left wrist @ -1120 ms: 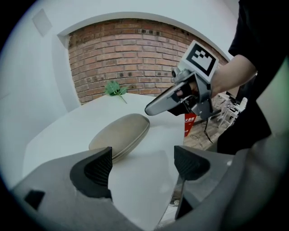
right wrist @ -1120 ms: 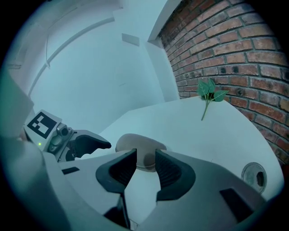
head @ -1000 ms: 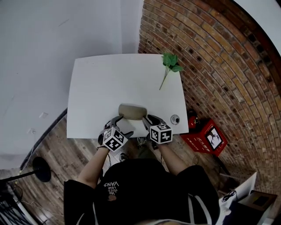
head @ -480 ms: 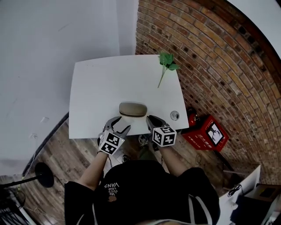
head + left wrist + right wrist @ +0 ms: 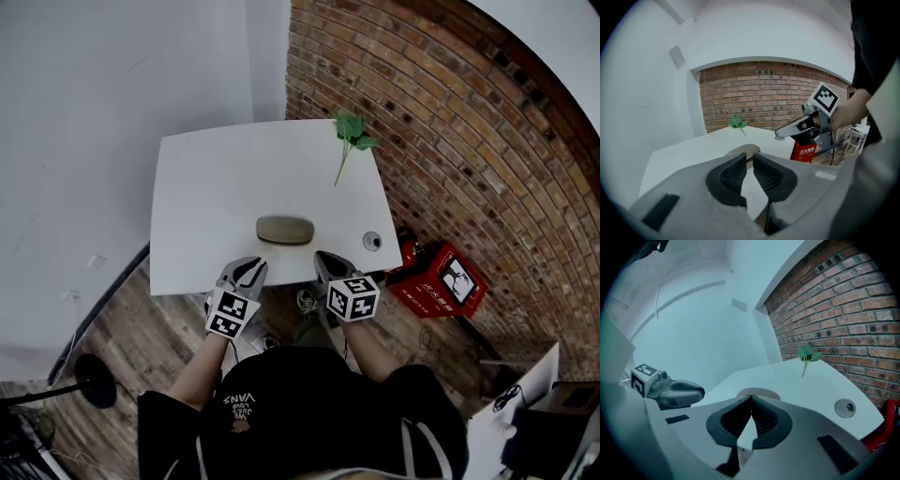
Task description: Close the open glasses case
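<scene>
The tan glasses case (image 5: pixel 284 230) lies with its lid down on the white table (image 5: pixel 187 187), near the front edge. It also shows just beyond the jaws as the case (image 5: pixel 740 151) and the case (image 5: pixel 757 393). My left gripper (image 5: pixel 246 270) hangs off the table's front edge, apart from the case. The left gripper (image 5: pixel 749 155) is closing, a narrow gap remains and nothing is between its pads. My right gripper (image 5: pixel 328 265) hangs beside it to the right, also clear of the case. The right gripper (image 5: pixel 751 398) is shut and holds nothing.
A green leafy sprig (image 5: pixel 350 136) lies at the table's far right corner by the brick wall. A round cable grommet (image 5: pixel 372 241) sits in the table's near right. A red box (image 5: pixel 441 281) stands on the wooden floor to the right.
Both grippers have pulled back from the two ends of the case toward the person and risen. Their jaws have closed. The case has stayed in place on the table.
</scene>
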A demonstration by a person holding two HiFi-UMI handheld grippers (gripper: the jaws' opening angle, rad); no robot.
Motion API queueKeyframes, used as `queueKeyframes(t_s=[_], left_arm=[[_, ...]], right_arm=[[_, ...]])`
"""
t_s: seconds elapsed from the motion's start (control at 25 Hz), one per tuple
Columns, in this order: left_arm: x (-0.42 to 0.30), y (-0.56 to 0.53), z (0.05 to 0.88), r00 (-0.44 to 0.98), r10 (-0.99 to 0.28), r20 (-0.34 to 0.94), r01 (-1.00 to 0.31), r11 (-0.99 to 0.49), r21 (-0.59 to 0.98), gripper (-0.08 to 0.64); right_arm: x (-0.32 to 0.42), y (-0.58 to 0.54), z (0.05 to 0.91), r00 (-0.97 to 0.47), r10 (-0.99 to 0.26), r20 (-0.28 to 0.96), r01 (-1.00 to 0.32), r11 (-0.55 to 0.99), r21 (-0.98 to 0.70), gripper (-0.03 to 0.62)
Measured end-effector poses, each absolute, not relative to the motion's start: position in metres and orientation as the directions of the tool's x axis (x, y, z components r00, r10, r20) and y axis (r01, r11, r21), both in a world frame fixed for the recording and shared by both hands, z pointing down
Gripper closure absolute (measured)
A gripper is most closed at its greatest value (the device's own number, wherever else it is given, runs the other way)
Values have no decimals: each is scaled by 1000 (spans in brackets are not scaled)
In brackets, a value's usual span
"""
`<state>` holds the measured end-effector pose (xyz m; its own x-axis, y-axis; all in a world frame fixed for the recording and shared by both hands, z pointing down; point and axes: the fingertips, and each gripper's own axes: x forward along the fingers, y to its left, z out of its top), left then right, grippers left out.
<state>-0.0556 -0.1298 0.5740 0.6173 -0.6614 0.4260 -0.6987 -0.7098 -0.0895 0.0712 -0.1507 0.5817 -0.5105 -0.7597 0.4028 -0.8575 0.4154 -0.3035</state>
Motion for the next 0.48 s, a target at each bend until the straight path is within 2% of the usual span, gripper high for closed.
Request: queueKeyframes(t_s=[0.12,0.48], left_arm=[[-62,-123,568,610,-681,405,-715,-693,-89,554],[-84,-106,563,607,-698,380,-738,-673,-56,554]], right_arm=[[69,-143,576,-508,-768,389,-858,415,-301,592],[55,-125,559,-506,-792,341,-858,421,-295,592]])
